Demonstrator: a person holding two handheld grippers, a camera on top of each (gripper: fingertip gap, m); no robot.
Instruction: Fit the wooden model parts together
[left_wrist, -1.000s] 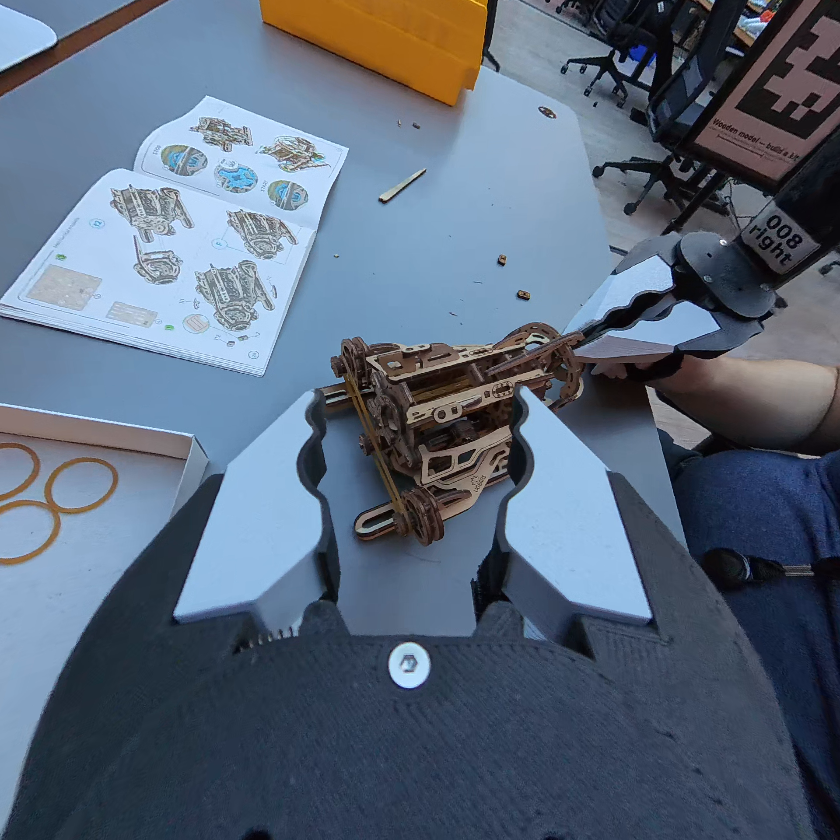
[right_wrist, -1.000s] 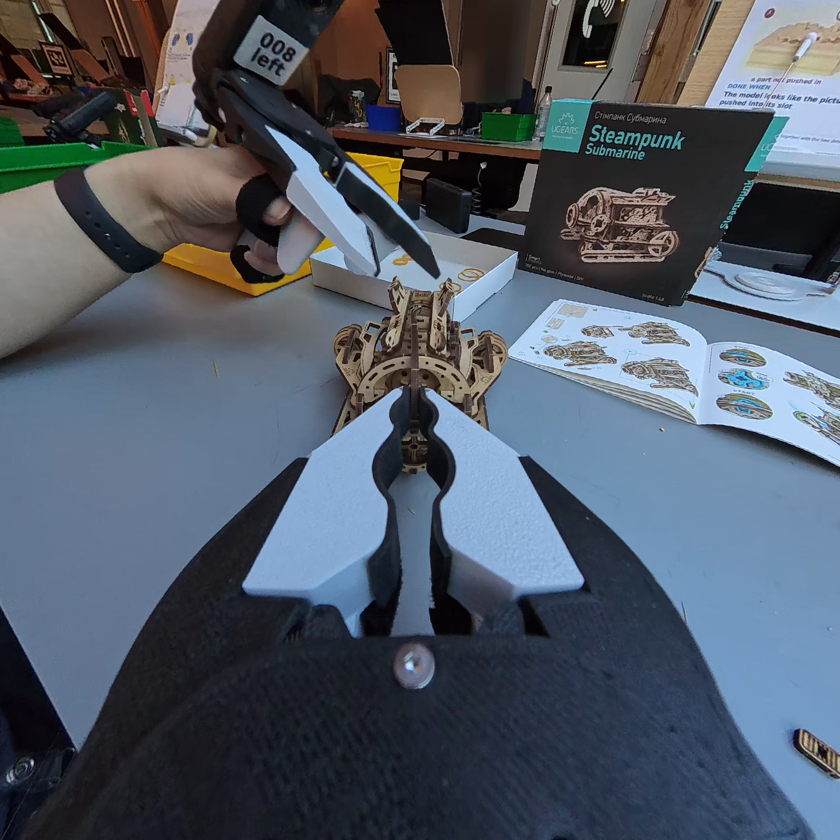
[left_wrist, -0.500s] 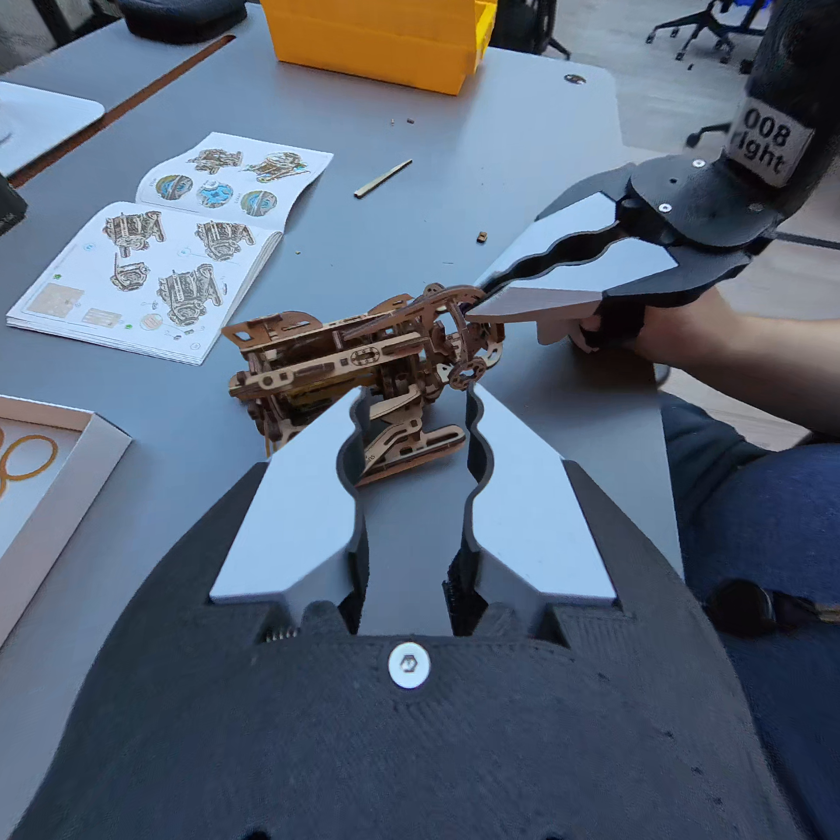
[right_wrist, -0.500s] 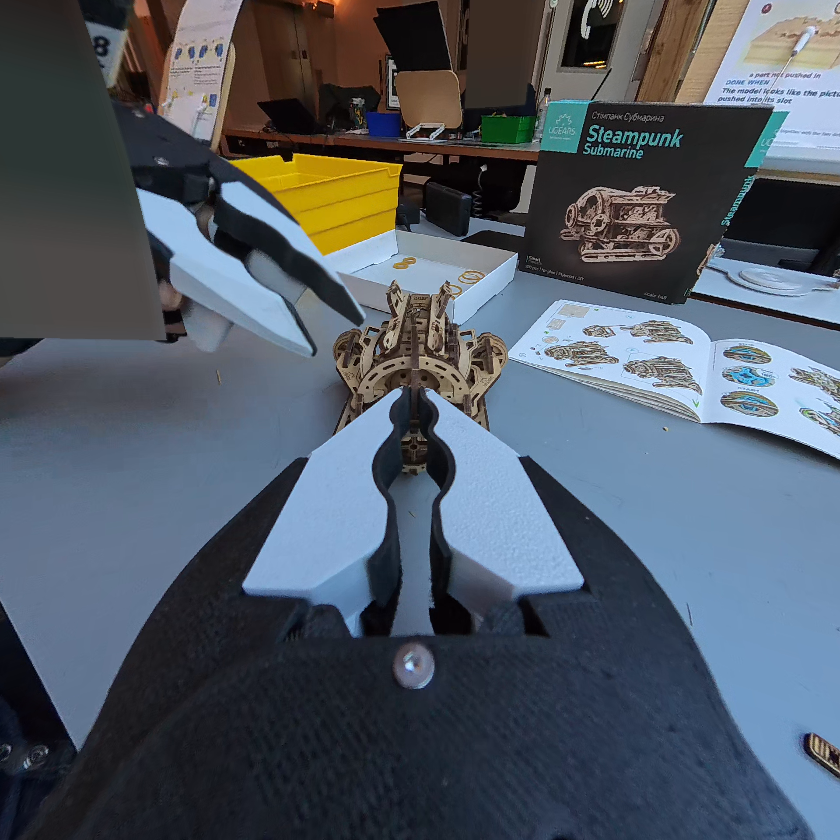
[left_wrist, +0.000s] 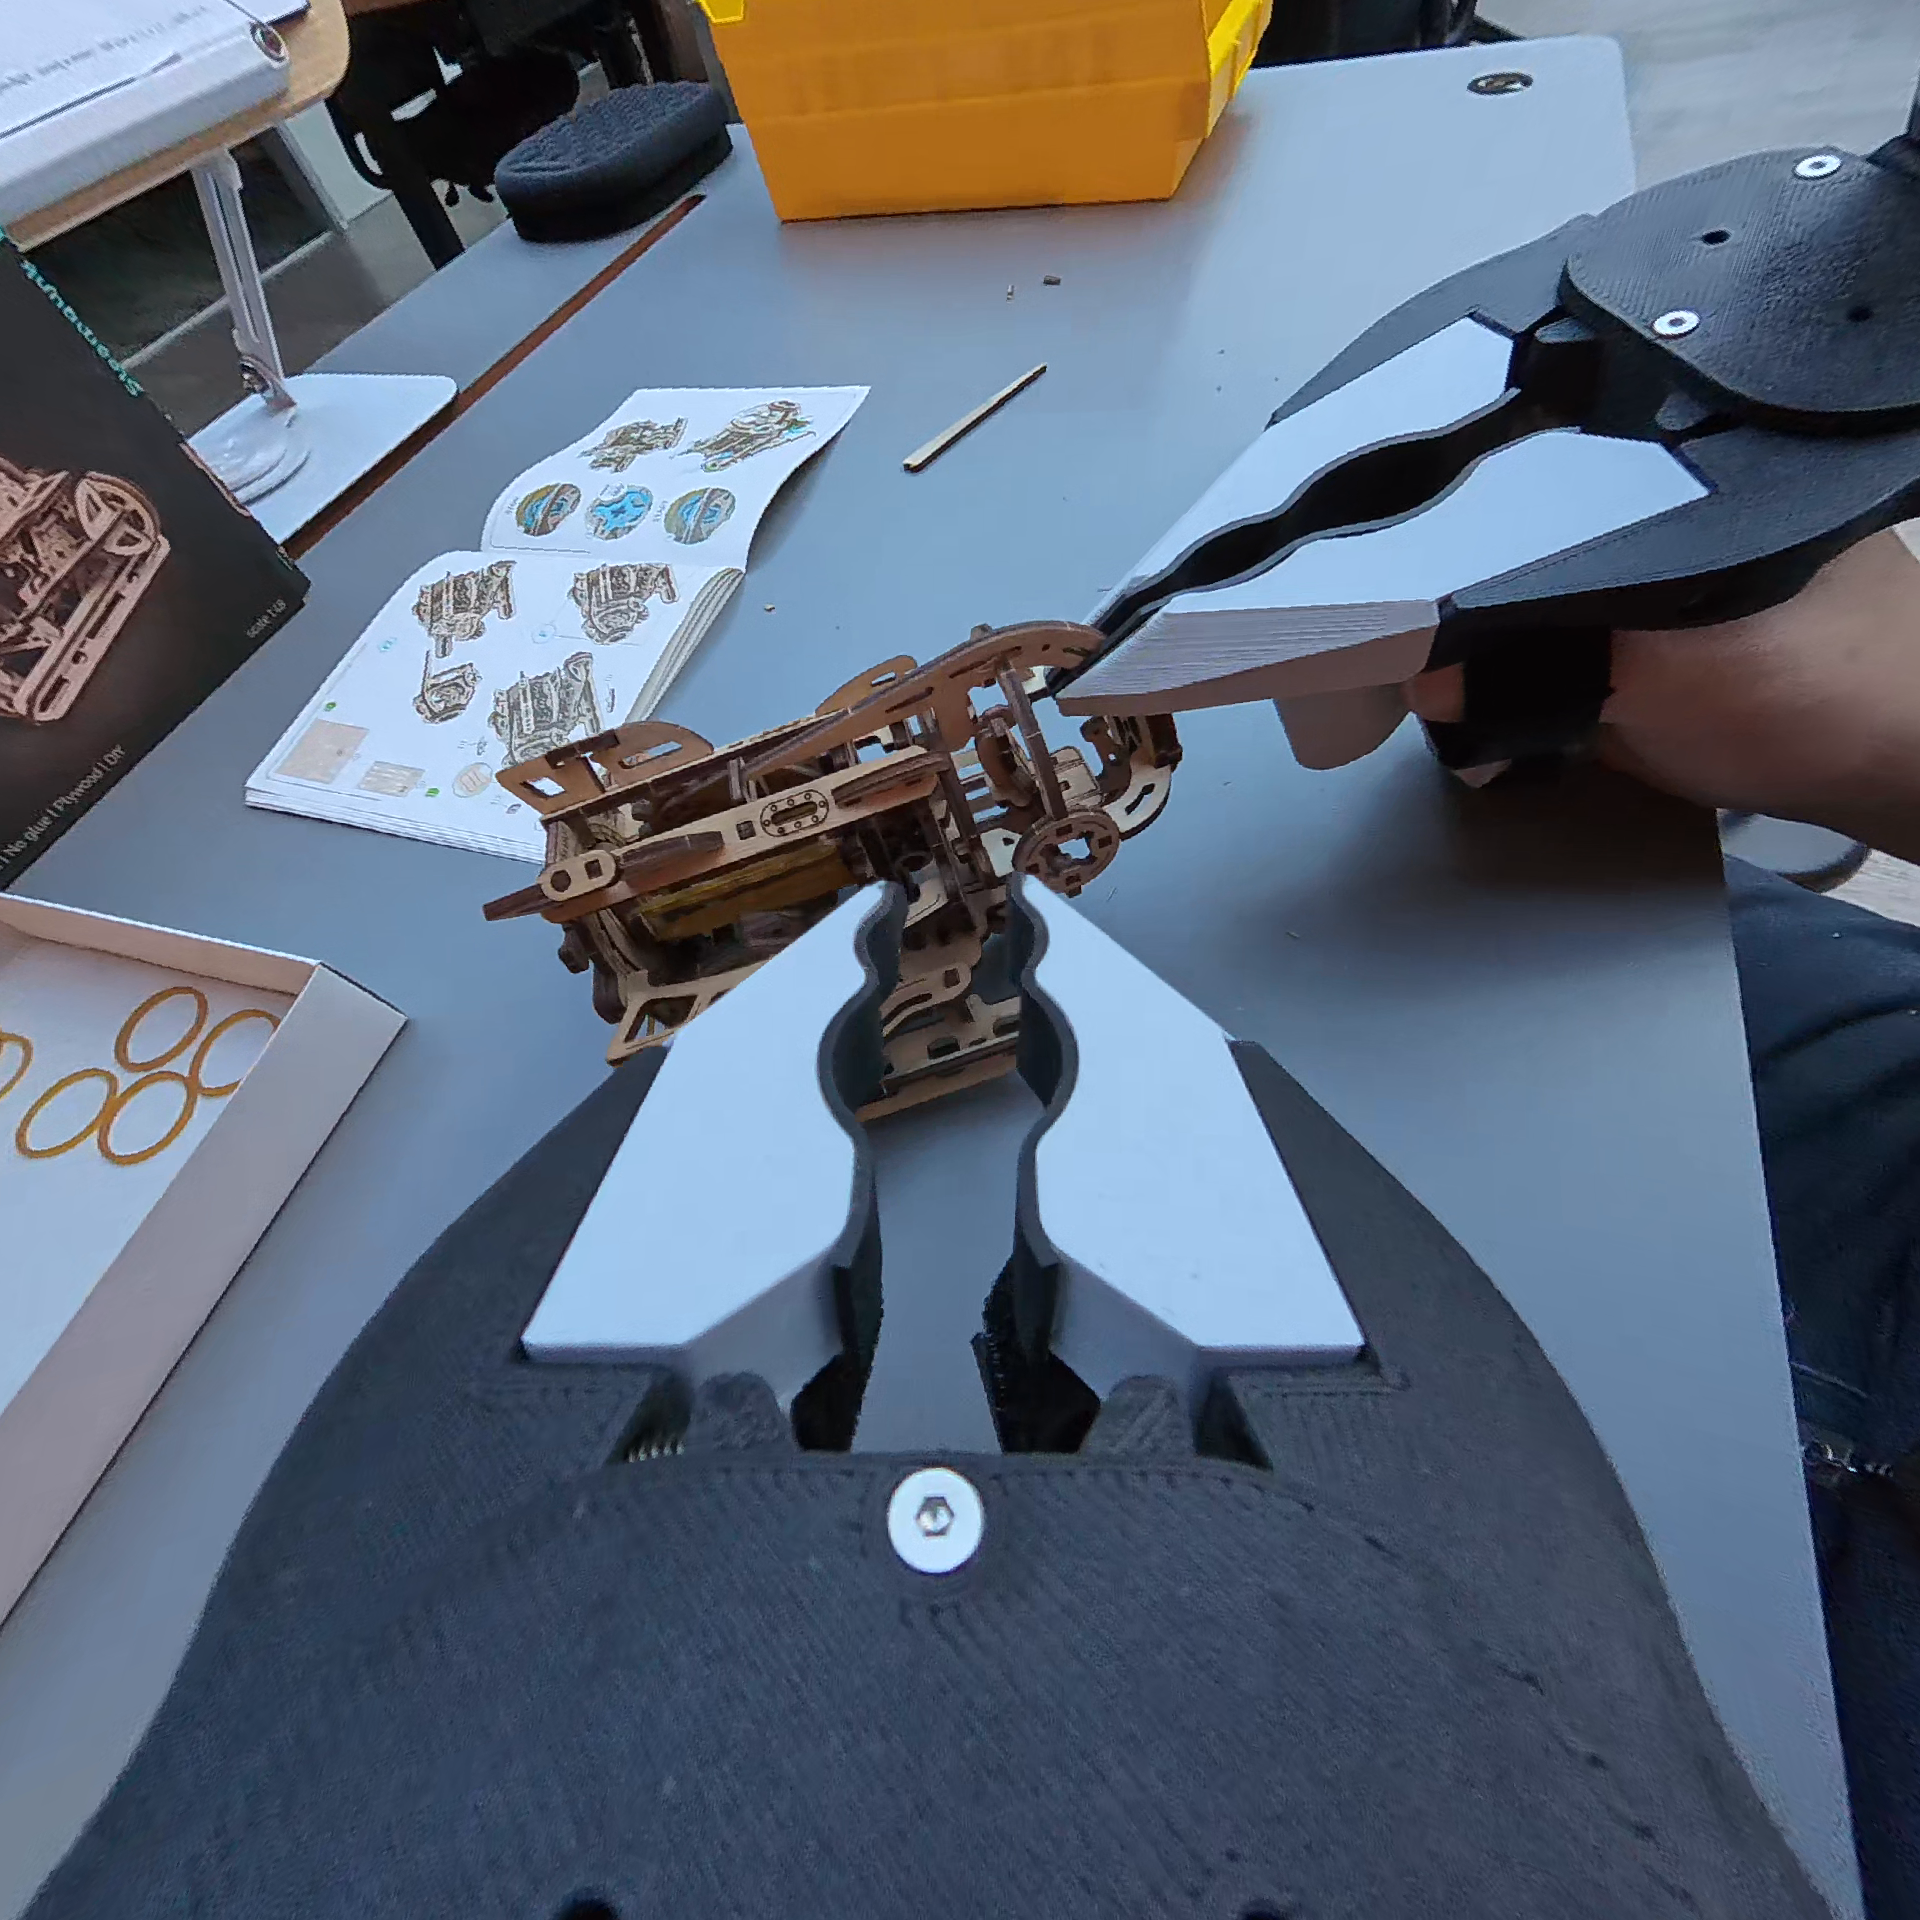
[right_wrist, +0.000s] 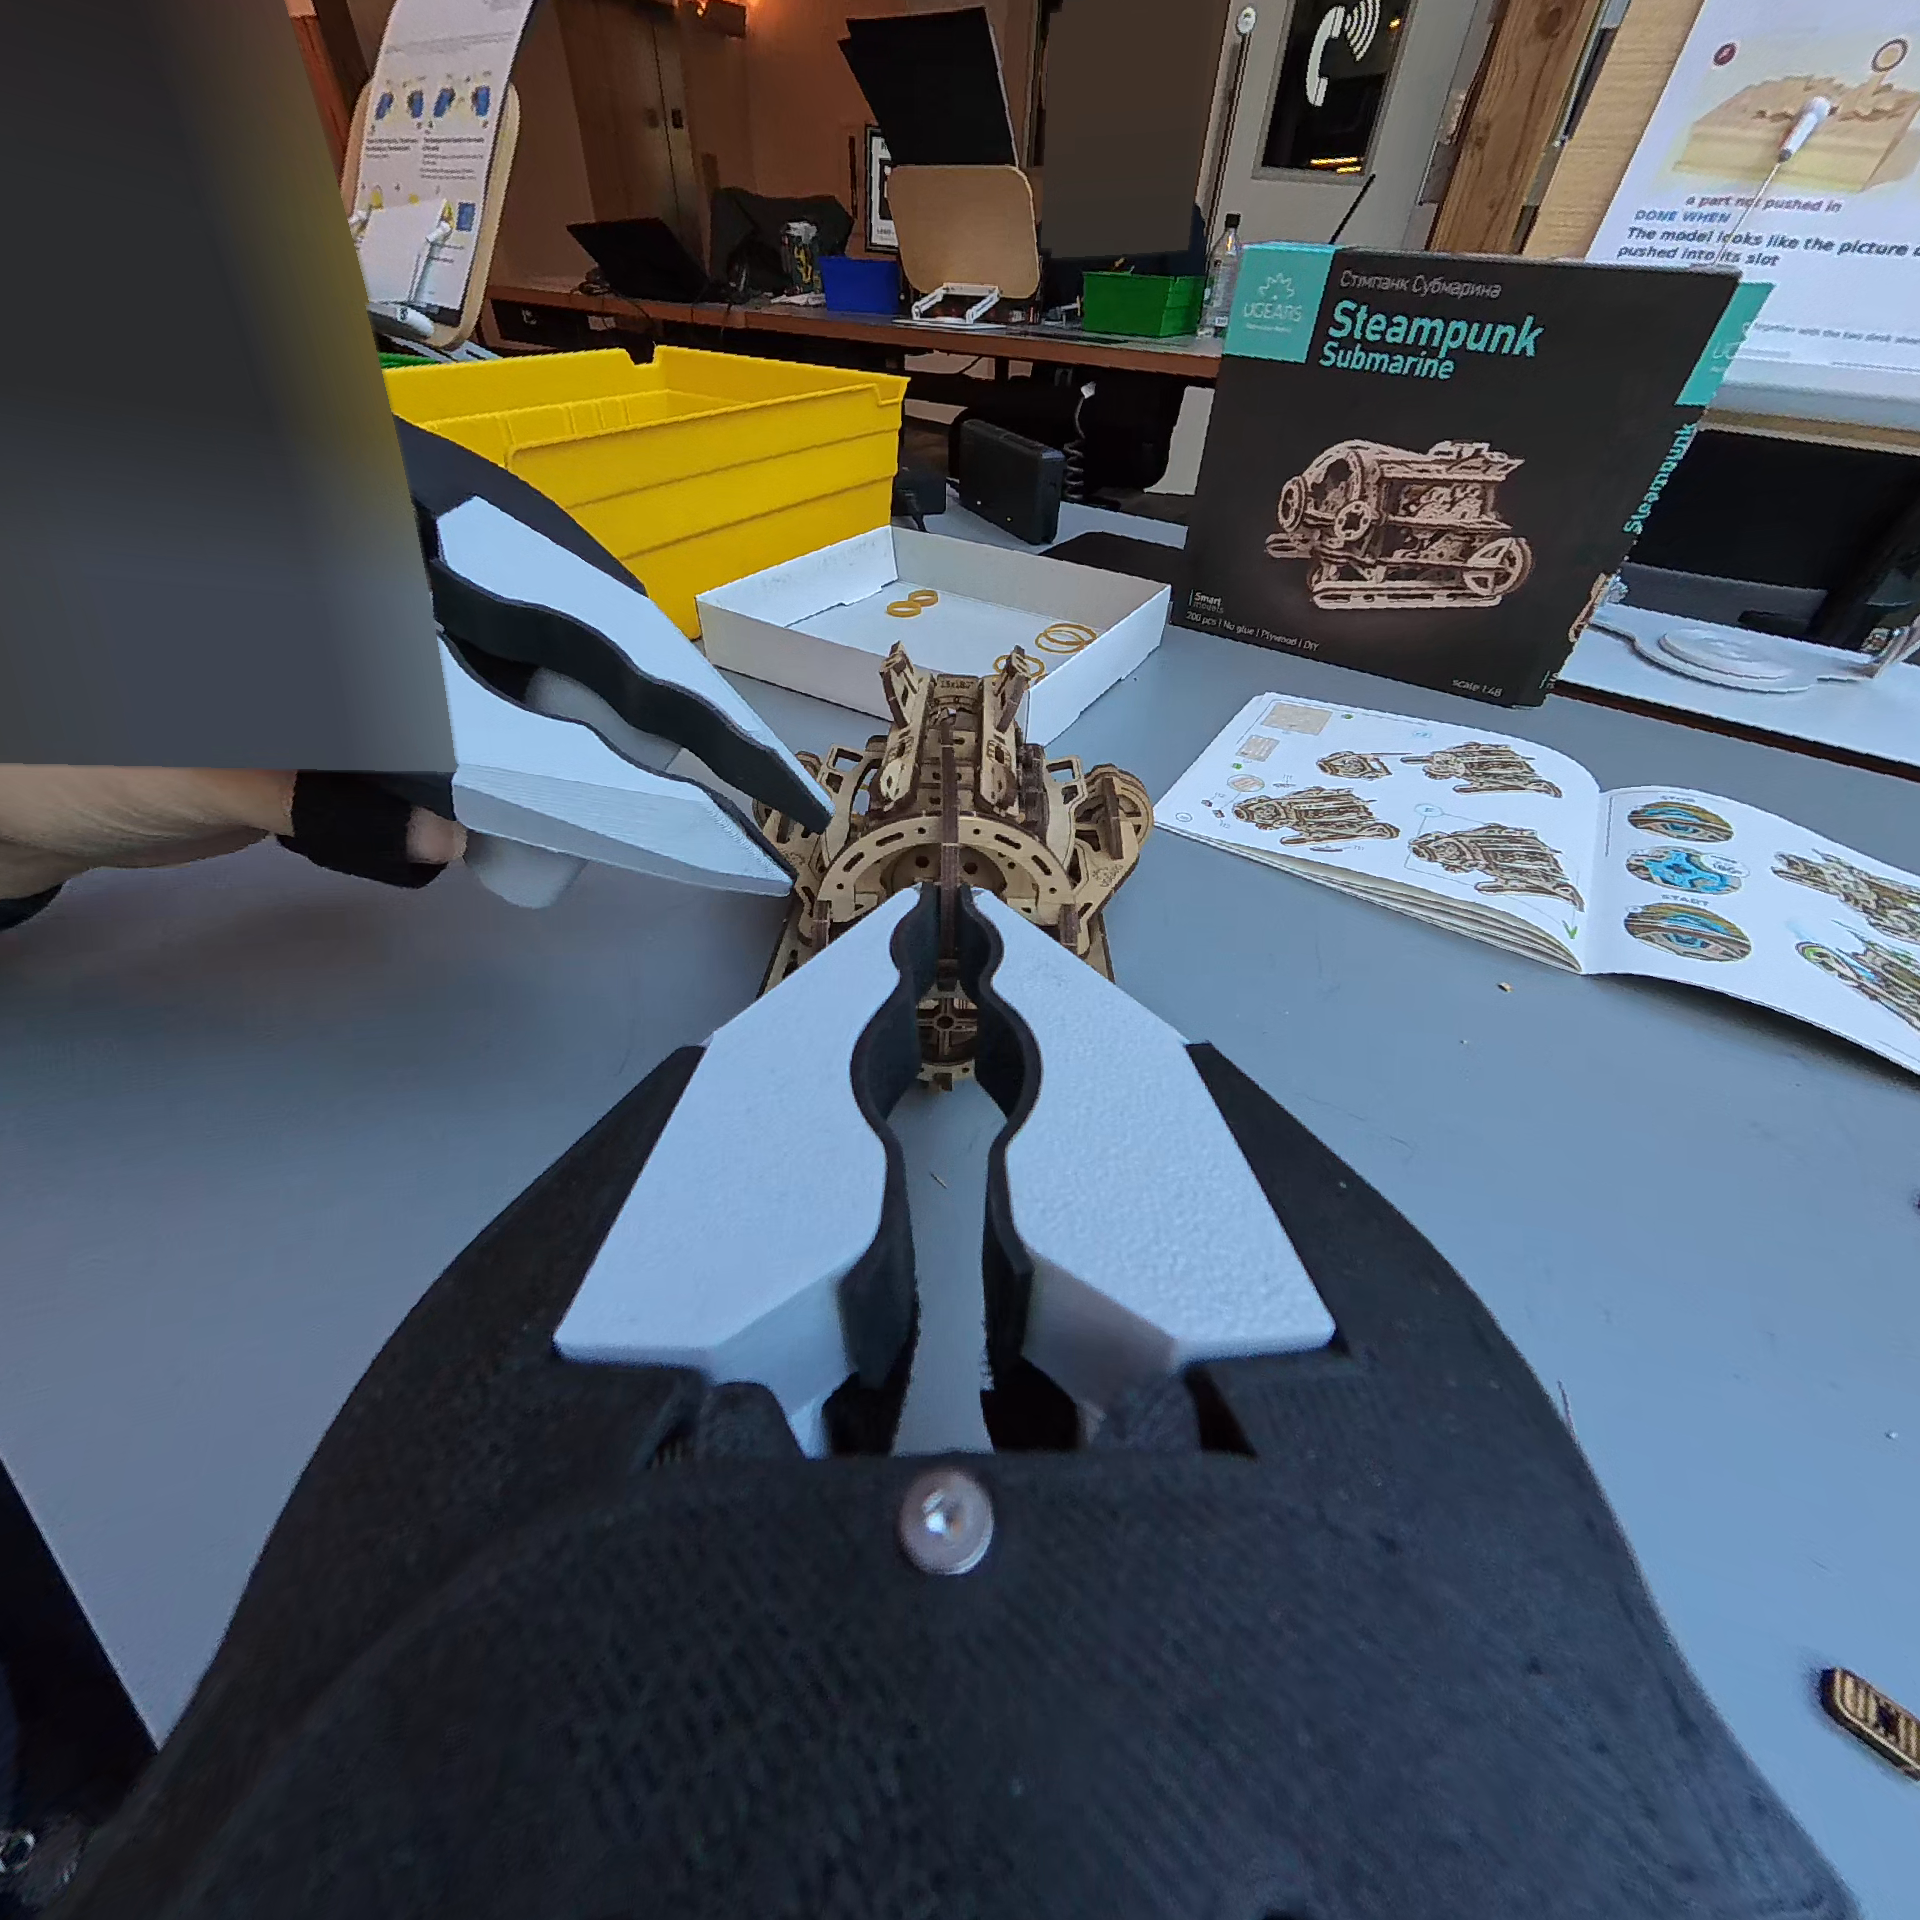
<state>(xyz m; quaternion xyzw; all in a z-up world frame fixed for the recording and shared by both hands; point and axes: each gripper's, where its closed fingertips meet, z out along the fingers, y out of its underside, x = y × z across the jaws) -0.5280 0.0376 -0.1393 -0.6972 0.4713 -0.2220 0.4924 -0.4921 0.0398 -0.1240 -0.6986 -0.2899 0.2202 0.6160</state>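
The wooden model (left_wrist: 790, 821) stands on the grey table, partly built from brown laser-cut parts. In the right wrist view the model (right_wrist: 966, 821) faces me ring end first. My left gripper (left_wrist: 948, 899) comes in from the side, with its jaws narrowed on a lower part of the model's flank. It also shows in the right wrist view (right_wrist: 805, 847), tips against the ring. My right gripper (right_wrist: 945, 899) is shut on a thin upright wooden fin at the model's end. It shows in the left wrist view (left_wrist: 1081, 665), pinching the curved top bar.
An open instruction booklet (left_wrist: 540, 644) lies behind the model. A white tray (left_wrist: 343, 1039) with rubber bands sits left. A yellow bin (left_wrist: 987, 125) stands far back, the dark product box (right_wrist: 1434, 468) upright. A loose wooden stick (left_wrist: 971, 419) and small wooden piece (right_wrist: 1870, 1730) lie apart. Spacing between my two grippers at the tips: around 5 cm.
My left gripper has swung round to the model's side, dropped lower and narrowed its jaws from wide open. My right gripper has stayed shut on the model's end.
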